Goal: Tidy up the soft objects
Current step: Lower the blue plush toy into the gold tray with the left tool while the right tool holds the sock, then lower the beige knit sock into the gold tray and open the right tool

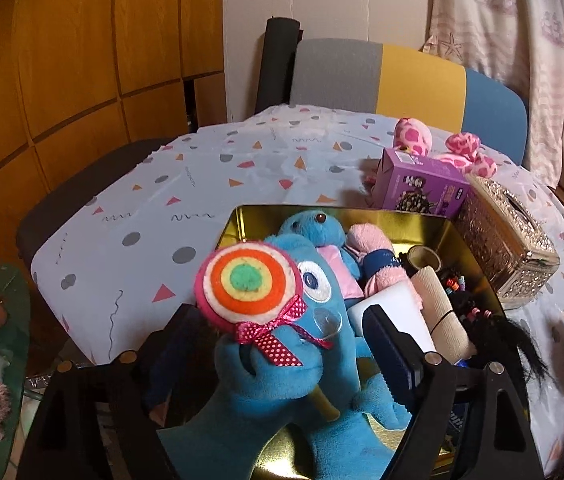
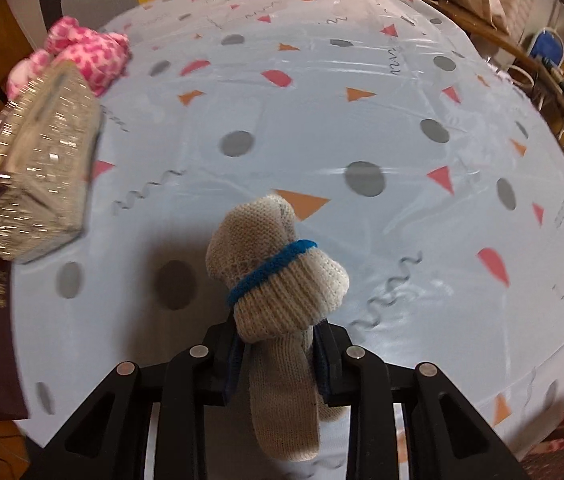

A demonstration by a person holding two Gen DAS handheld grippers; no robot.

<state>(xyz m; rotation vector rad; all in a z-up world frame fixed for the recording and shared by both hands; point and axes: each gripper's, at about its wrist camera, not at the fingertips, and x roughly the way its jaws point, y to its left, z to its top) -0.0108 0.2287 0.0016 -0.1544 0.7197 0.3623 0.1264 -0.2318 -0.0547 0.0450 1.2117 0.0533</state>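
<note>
A big blue plush toy (image 1: pixel 282 392) holding a felt lollipop (image 1: pixel 248 282) lies in the gold tin (image 1: pixel 465 248), at its near end. My left gripper (image 1: pixel 282 320) stands open, one finger on either side of the toy, and the right finger is clear of it. Further back in the tin are a smaller blue plush (image 1: pixel 313 226) and a pink rolled cloth (image 1: pixel 369 244). My right gripper (image 2: pixel 276 336) is shut on a beige knitted sock bundle (image 2: pixel 278 276) tied with a blue band, held up above the patterned tablecloth (image 2: pixel 321 120).
The tin also holds a beige bandage roll (image 1: pixel 441 312), a tape roll (image 1: pixel 423 258) and black hair pieces (image 1: pixel 517 340). Beside it stand a silver tissue box (image 1: pixel 509 248) (image 2: pixel 38 168) and a purple carton (image 1: pixel 417 184). A pink spotted plush (image 1: pixel 413 134) (image 2: pixel 90 52) lies behind them.
</note>
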